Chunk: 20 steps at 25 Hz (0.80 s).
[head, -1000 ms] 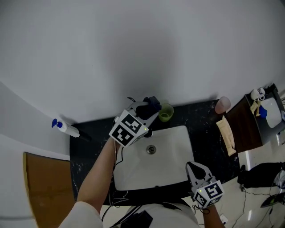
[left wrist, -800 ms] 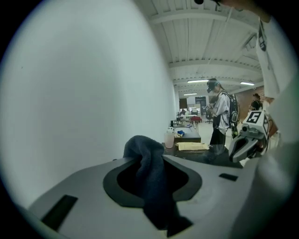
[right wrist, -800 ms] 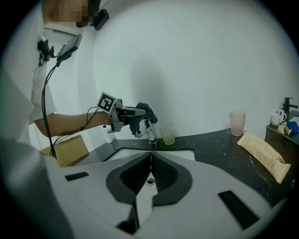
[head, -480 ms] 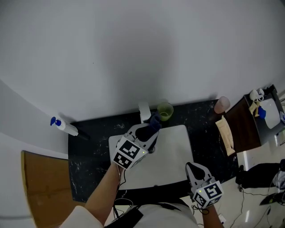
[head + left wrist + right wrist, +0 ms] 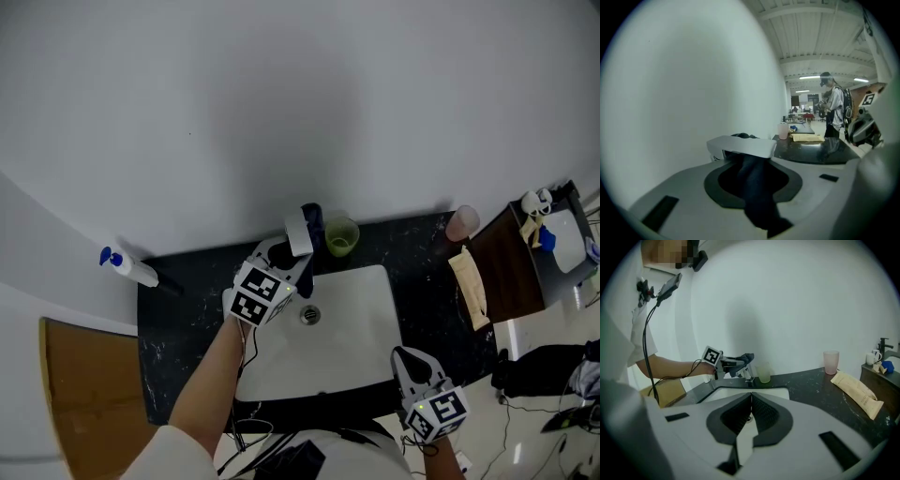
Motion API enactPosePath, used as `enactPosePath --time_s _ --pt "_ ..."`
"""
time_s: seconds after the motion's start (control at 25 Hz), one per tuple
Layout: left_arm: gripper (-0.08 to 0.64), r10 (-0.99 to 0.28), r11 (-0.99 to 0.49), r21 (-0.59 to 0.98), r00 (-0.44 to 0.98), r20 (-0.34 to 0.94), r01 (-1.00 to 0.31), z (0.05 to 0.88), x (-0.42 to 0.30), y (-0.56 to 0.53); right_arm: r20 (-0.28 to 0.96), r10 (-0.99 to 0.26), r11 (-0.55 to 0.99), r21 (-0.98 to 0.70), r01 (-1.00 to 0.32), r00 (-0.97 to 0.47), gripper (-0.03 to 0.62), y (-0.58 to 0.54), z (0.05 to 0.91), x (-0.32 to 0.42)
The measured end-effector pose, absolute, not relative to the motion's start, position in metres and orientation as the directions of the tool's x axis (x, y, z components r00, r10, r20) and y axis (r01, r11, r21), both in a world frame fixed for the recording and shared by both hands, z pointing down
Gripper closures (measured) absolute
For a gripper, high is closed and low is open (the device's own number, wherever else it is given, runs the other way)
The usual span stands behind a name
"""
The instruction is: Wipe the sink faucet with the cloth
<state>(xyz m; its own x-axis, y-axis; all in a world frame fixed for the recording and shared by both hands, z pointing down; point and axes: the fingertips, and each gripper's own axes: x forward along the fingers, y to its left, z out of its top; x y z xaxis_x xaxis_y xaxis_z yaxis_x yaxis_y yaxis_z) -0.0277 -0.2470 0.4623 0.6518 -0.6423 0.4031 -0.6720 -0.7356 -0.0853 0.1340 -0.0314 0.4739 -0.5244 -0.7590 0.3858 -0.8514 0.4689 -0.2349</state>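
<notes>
The white faucet (image 5: 301,230) stands at the far rim of the white sink (image 5: 361,323). My left gripper (image 5: 298,247) is right at it, shut on the dark blue cloth (image 5: 313,217), which lies against the faucet's top and far side. In the left gripper view the cloth (image 5: 757,192) hangs between the jaws and runs under the faucet's white lever (image 5: 740,146). My right gripper (image 5: 411,362) hovers at the sink's near right corner, shut with nothing in it. The right gripper view shows its pads meeting, and the cloth (image 5: 743,359) at the faucet (image 5: 747,375).
A green cup (image 5: 339,236) stands just right of the faucet. On the dark counter (image 5: 187,323) are a spray bottle (image 5: 127,267), a pink cup (image 5: 462,222) and a paper bag (image 5: 469,286). A wooden board (image 5: 89,394) lies left. A person (image 5: 833,110) stands far off.
The left gripper, at the faucet a second ago, dipped over the basin with the cloth and has come back up to the faucet. The right gripper has stayed put.
</notes>
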Motion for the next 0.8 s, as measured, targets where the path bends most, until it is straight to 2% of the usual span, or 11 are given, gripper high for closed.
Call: enactPosePath --time_s 0.12,0.44,0.56,0.68,0.8 --pt "0.468 -0.654 -0.725 -0.086 0.645 0.395 -0.683 0.461 -0.032 -0.245 0.389 -0.759 0.466 -0.234 -0.853 -0.522 0.588 -0.030 0.477 0.136" --pt "0.468 -0.736 -0.616 0.037 0.591 0.329 -0.787 0.453 -0.073 -0.247 0.389 -0.757 0.470 -0.233 -0.851 -0.525 0.588 -0.032 0.474 0.134" --pt "0.468 -0.772 -0.558 0.136 0.572 0.275 -0.819 0.446 -0.089 -0.249 0.386 -0.763 0.464 -0.232 -0.855 -0.518 0.588 -0.031 0.474 0.136" --pt "0.468 -0.846 -0.427 0.281 0.489 0.210 -0.859 0.446 -0.121 -0.260 0.389 -0.766 0.456 -0.233 -0.859 -0.512 0.588 -0.030 0.474 0.140" --pt "0.468 -0.860 -0.385 0.322 0.463 0.214 -0.865 0.458 -0.127 -0.279 0.399 -0.761 0.454 -0.235 -0.860 -0.511 0.588 -0.027 0.478 0.140"
